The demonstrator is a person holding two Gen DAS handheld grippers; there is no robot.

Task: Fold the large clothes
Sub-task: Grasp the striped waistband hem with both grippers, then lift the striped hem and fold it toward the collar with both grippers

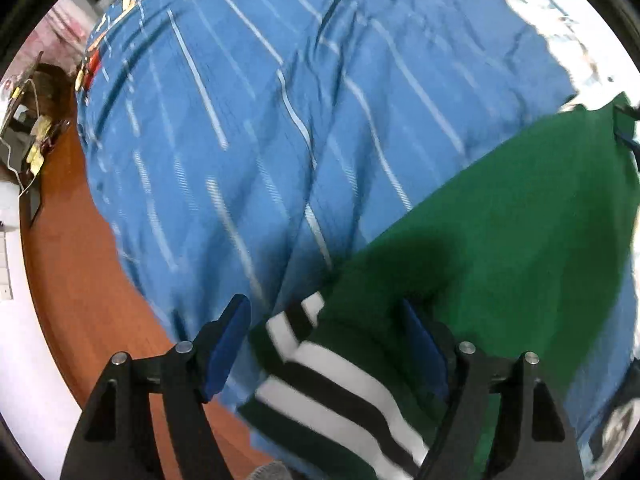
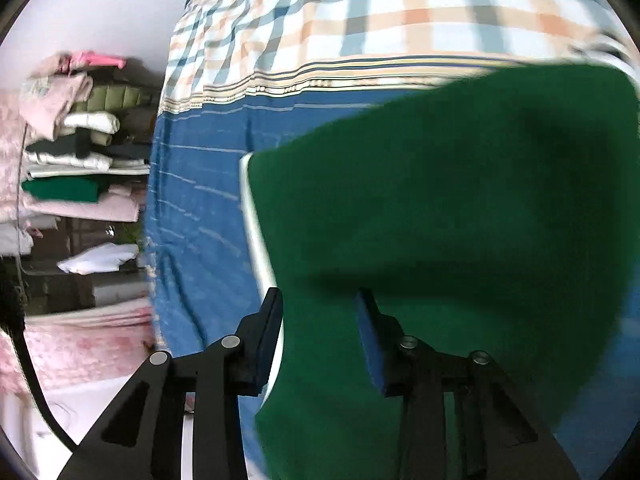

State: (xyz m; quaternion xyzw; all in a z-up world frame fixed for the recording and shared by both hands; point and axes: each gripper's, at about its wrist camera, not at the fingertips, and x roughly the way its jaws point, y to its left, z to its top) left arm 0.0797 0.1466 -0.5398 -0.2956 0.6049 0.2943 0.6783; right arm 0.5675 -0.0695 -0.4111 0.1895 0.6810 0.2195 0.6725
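Nearest the lens on the left side is the striped cuff (image 1: 340, 384) of a green sweater (image 1: 500, 240), sitting right between the blue pads of the left hand-held gripper (image 1: 326, 344); jaws are spread wide there, so it's open and not pinching anything, though the cuff lies in the gap, which I'd guess is so it can bite down on that end next; the frame is blurry, so whether a pad touches the cloth I can't tell.

Over on the right, the right hand-held gripper (image 2: 318, 332) is also open, with green sweater fabric (image 2: 460, 220) and its white edge (image 2: 258, 232) running up between the two fingers; looks lined up for a grab along that edge, but nothing is clamped.

As for where the sweater is: spread out on the bed, on top of a blue striped bedspread (image 1: 240, 140), with a checked sheet (image 2: 380, 12) further up; makes sense, a bed gives a big flat surface for folding something large.

Off to the side there's a stack of folded clothes (image 2: 76, 148) on shelves, probably where finished pieces go; wooden floor (image 1: 80, 260) shows beside the bed.
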